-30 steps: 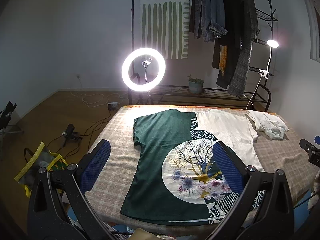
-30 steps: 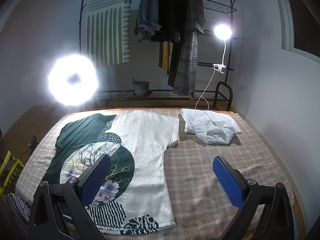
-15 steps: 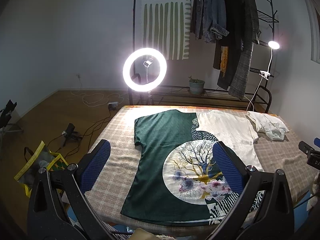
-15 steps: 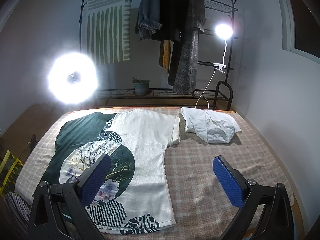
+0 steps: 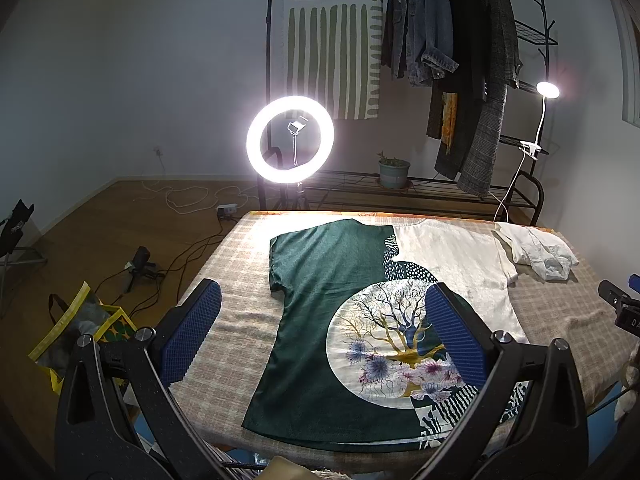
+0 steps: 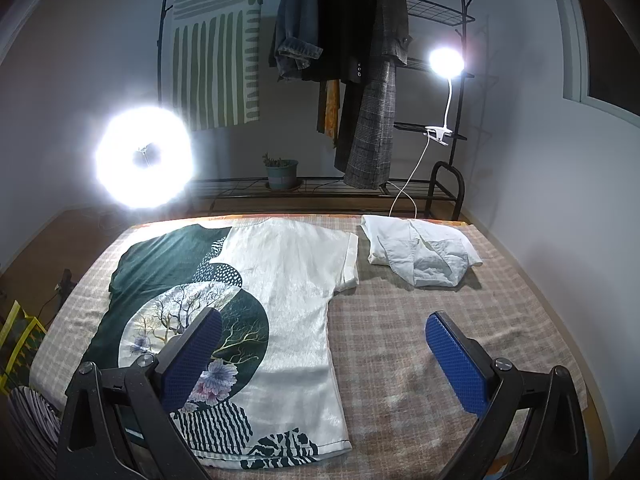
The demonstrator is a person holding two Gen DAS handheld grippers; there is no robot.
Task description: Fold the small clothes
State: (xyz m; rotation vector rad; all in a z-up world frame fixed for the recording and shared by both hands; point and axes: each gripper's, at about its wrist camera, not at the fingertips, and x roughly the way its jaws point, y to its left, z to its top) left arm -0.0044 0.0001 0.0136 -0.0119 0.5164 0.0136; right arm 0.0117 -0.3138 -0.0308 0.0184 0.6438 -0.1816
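I hold both grippers, left (image 5: 320, 332) and right (image 6: 324, 352), with fingers spread and empty above the T-shirt (image 5: 360, 300), which lies flat and unfolded on the bed (image 6: 420, 340). Next, I'd grip a sleeve edge.

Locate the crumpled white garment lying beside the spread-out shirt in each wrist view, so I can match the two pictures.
Left wrist view: the crumpled white garment lies far right on the table, right of the shirt's white sleeve.
Right wrist view: the same garment sits upper centre-right, just right of the shirt's white sleeve.
Shared landmark: the clip lamp on the rack behind it.
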